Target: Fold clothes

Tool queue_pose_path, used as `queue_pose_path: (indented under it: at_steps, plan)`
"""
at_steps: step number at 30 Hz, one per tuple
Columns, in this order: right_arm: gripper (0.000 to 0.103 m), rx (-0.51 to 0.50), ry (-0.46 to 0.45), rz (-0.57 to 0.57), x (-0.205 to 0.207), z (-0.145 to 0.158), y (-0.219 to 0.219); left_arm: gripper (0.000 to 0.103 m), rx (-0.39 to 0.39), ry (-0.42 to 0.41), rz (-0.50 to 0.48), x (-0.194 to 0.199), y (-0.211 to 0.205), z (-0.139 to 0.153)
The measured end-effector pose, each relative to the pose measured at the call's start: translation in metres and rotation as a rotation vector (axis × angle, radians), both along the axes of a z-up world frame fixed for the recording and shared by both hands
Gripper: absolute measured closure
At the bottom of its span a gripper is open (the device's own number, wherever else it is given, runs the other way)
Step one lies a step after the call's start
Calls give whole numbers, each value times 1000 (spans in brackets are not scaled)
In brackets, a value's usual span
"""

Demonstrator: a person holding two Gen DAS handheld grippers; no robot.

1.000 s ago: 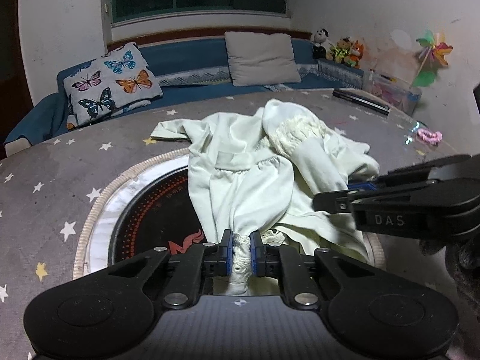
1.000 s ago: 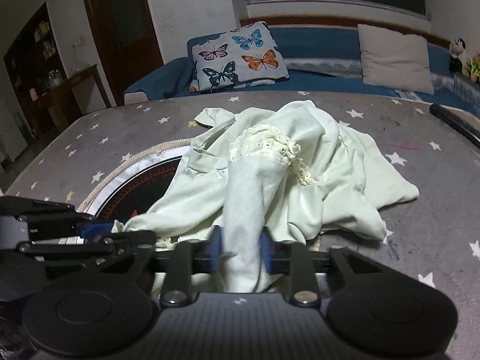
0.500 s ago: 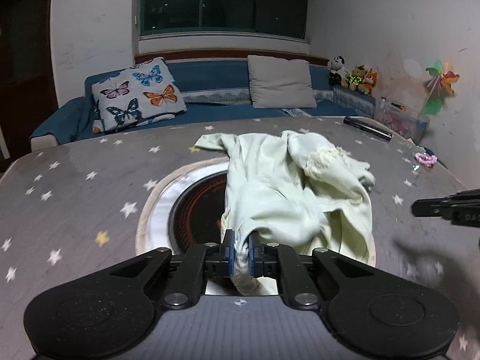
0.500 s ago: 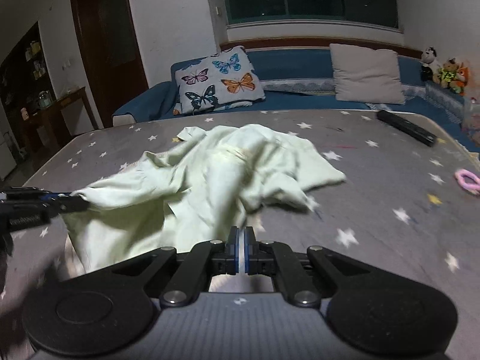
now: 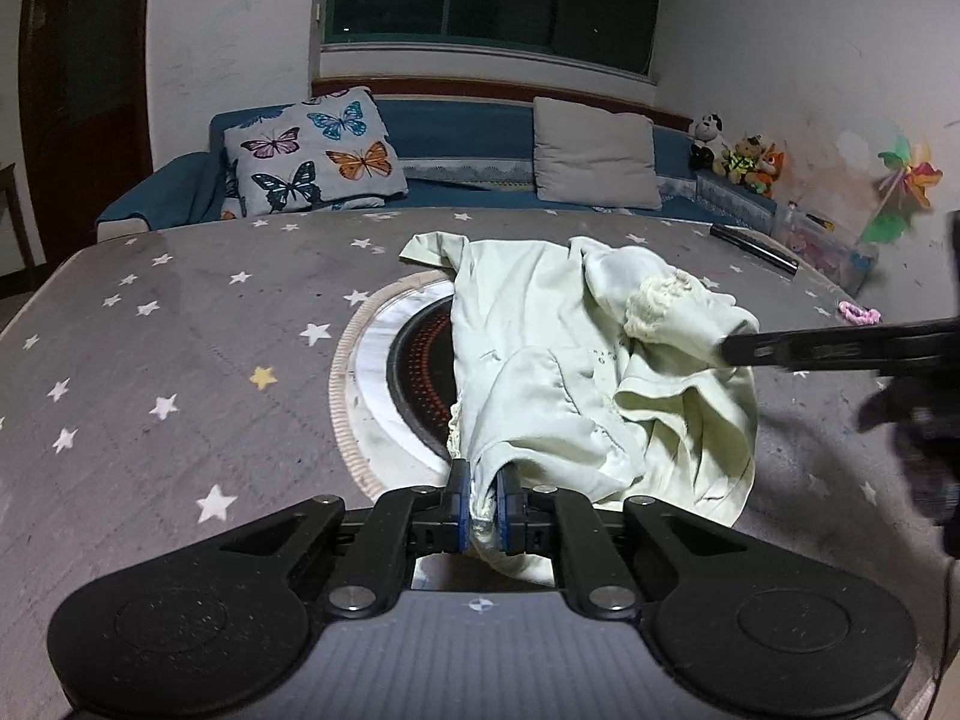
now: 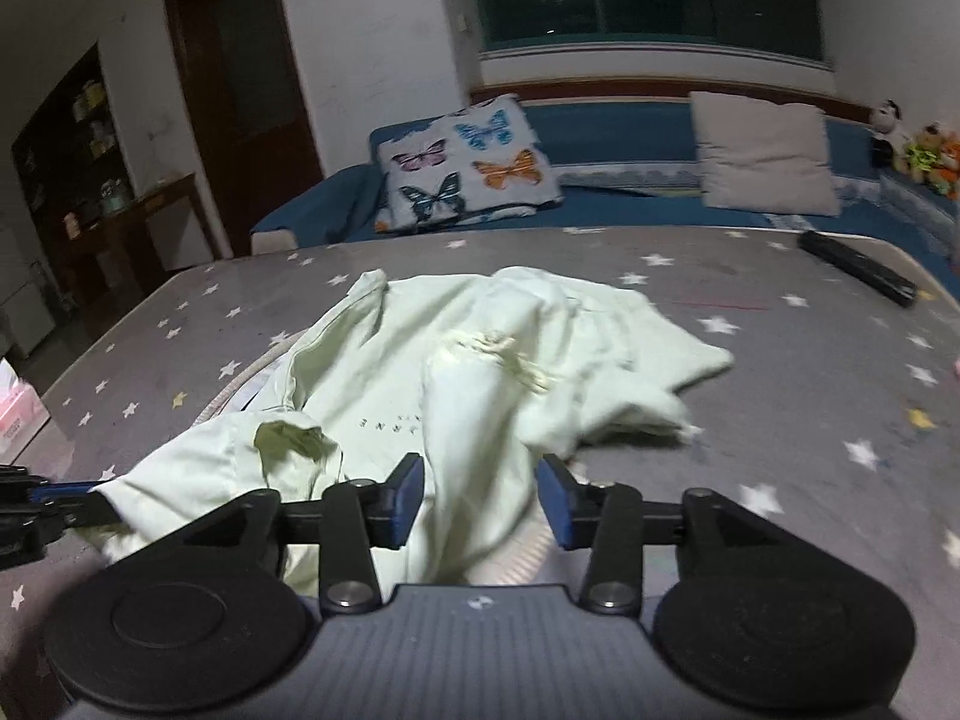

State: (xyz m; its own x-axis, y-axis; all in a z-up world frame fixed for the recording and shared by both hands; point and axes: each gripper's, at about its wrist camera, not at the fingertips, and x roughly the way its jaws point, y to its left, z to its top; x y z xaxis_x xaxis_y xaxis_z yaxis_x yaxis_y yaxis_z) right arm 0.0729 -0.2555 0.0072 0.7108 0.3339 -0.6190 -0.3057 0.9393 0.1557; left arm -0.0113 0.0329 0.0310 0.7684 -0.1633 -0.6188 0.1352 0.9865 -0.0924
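A pale green top [image 5: 540, 372] lies crumpled on the star-patterned table [image 5: 180, 360]. My left gripper [image 5: 480, 504] is shut on its gathered hem at the near edge. In the right wrist view the top [image 6: 390, 372] spreads out ahead, and its frilled sleeve [image 6: 480, 420] runs down between the fingers of my right gripper [image 6: 480, 501]. Those jaws are opening and the pads stand clear of the sleeve. The right gripper [image 5: 828, 348] also shows from the side, its tip at the sleeve's cuff [image 5: 660, 306]. The left gripper [image 6: 54, 498] holds the top's left corner.
A round black hotplate [image 5: 414, 372] with a pale rim is set in the table, partly under the top. A black remote [image 6: 858, 267] and a pink hair tie [image 5: 861, 313] lie at the far right. A blue sofa with a butterfly cushion [image 5: 312, 156] stands behind.
The right gripper, earlier shut on the sleeve, now has its jaws apart around it. The left gripper has drawn the hem sideways, away from the right gripper, and the top has spread out.
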Motion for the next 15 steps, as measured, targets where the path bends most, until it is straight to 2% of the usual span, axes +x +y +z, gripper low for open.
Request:
queue_pose_path:
  at_steps: [2,3,6,9,15]
  plan:
    - [57,-8,17,13,8,-8,11,94,-1,3,3,-5,1,2]
    - [60,-17,21,17,11,-12,15,94,-1,6,4,-7,2,2]
    - [96,-45,31,23,11,-21,21,94,-5,17,6,-14,5,2]
    - [100,-40,23,19,-3,-19,14,94,-16,34,10,-21,10,2]
    - [101,-20,19,4,-60,-3,-26,94,-18,83,-17,-46,17,-1]
